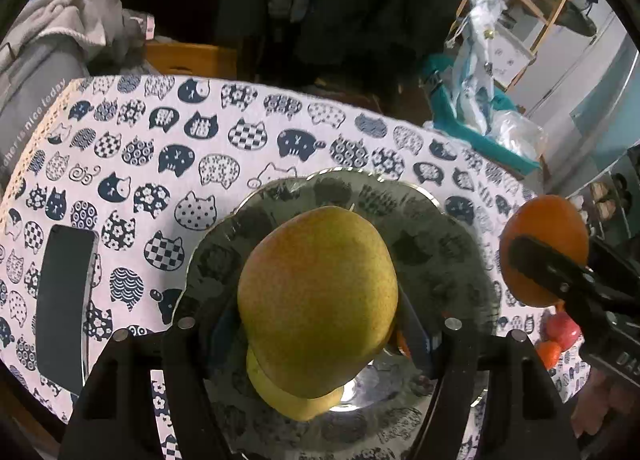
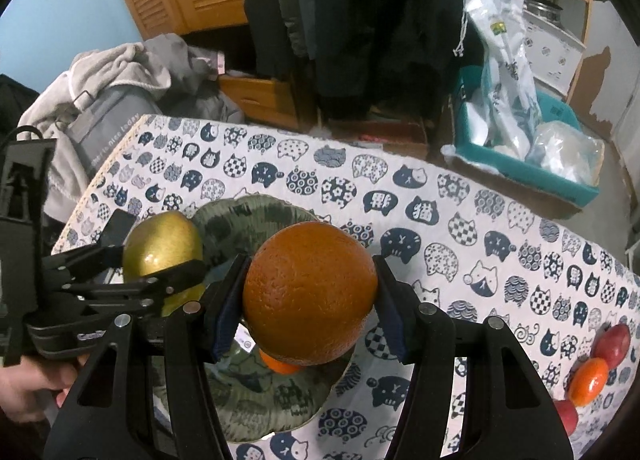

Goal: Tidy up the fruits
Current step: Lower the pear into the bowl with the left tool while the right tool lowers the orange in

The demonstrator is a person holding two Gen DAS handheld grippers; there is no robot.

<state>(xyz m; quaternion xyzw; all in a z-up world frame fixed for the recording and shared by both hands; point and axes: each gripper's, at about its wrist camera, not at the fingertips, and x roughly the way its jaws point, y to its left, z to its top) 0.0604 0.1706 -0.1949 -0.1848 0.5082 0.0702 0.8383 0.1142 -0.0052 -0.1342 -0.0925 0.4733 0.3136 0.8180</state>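
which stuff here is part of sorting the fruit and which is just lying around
Part of the job:
pear in left gripper
orange in right gripper
plate
loose fruits

Lying about:
phone
teal bin
grey clothes

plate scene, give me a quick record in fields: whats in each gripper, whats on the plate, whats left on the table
left gripper: shut on pear, over the plate
right gripper: shut on orange, over the plate's edge
plate: another yellow-green fruit, small orange fruit
tablecloth: red and orange fruits at the right, phone at the left
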